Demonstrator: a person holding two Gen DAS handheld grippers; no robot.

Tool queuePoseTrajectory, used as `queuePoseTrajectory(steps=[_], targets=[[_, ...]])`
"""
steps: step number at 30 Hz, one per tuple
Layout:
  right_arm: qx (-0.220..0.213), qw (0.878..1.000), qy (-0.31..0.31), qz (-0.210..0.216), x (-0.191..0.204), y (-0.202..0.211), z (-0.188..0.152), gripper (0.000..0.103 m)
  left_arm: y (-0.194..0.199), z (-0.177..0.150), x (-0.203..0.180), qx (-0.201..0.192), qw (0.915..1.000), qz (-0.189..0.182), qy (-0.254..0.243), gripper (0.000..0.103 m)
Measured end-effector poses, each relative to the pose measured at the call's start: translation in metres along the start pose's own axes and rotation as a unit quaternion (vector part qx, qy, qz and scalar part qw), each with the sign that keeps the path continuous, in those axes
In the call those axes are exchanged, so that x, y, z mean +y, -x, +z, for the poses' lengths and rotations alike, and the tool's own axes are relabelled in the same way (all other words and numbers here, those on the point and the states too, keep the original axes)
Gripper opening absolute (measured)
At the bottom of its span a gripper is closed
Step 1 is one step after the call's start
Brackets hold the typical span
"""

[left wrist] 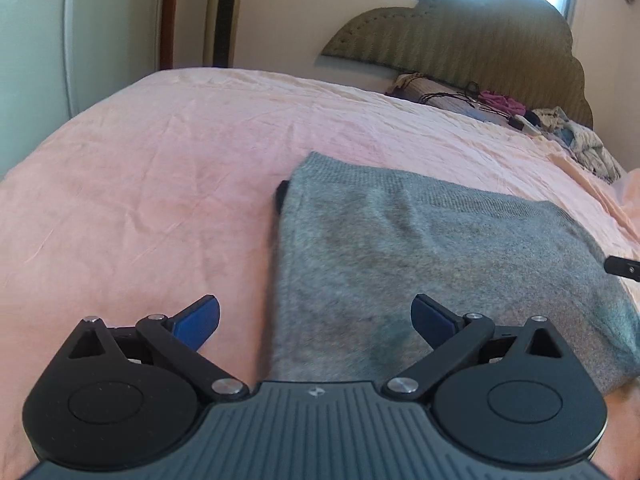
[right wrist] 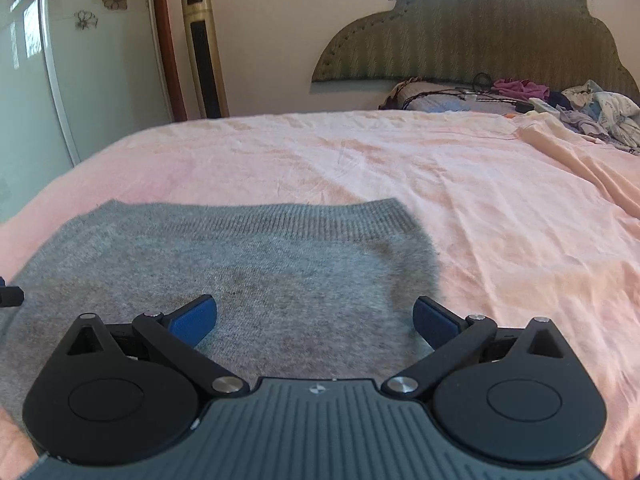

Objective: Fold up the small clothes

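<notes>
1. A grey knitted garment [right wrist: 224, 276] is lying flat, seemingly already folded, on the pink-sheeted bed [right wrist: 460, 200].
2. Left tongs [left wrist: 316, 322] and right tongs [right wrist: 315, 320] are hovering wide, holding nothing.
3. Further folds are probably remaining.

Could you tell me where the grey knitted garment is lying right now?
The grey knitted garment lies flat on the pink bedsheet, just ahead of both open hand-held grippers.

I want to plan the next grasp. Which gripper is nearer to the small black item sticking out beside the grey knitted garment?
Left. The left gripper sits at the grey knitted garment's left edge, where the small black item protrudes; the right gripper is at the opposite edge.
</notes>
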State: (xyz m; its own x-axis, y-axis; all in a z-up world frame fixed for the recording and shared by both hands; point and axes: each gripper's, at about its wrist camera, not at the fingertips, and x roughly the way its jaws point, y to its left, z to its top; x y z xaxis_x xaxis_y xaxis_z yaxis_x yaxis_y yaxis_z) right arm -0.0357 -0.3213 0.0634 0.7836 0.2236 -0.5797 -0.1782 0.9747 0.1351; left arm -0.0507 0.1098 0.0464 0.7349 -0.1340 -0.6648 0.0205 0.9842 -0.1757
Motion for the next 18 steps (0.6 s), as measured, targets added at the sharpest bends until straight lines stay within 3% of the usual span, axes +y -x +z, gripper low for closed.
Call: queuePoseTrajectory(steps=[4, 6, 8, 10, 11, 13, 18], targets=[[0.020, 0.998, -0.057, -0.023, -0.042, 0.023, -0.014, 0.103, 0.005, -0.009, 0.023, 0.004, 0.9982, -0.033, 0.051, 0.102], [0.053, 0.995, -0.078, -0.022, -0.057, 0.023, -0.024, 0.099, 0.007, -0.010, 0.019, -0.005, 0.9975, -0.050, 0.049, 0.094], [0.060, 0.996, -0.070, -0.012, -0.058, 0.024, -0.030, 0.095, 0.003, -0.008, 0.012, 0.000, 0.9967, -0.069, 0.042, 0.050], [0.068, 0.996, -0.051, 0.015, -0.051, 0.024, -0.030, 0.072, -0.007, -0.005, 0.004, 0.015, 0.9975, -0.063, 0.028, 0.038], [0.071, 0.996, -0.049, 0.029, -0.049, 0.023, -0.028, 0.063, -0.010, -0.005, 0.003, 0.016, 0.9983, -0.052, 0.021, 0.022], [0.084, 0.994, -0.040, 0.055, -0.044, 0.020, -0.025, 0.021, -0.010, -0.001, 0.005, 0.017, 0.9980, -0.056, 0.024, 0.010], [0.077, 0.993, -0.039, 0.074, -0.051, 0.034, -0.012, 0.014, 0.020, -0.006, 0.012, 0.006, 0.9983, -0.058, 0.007, 0.006]])
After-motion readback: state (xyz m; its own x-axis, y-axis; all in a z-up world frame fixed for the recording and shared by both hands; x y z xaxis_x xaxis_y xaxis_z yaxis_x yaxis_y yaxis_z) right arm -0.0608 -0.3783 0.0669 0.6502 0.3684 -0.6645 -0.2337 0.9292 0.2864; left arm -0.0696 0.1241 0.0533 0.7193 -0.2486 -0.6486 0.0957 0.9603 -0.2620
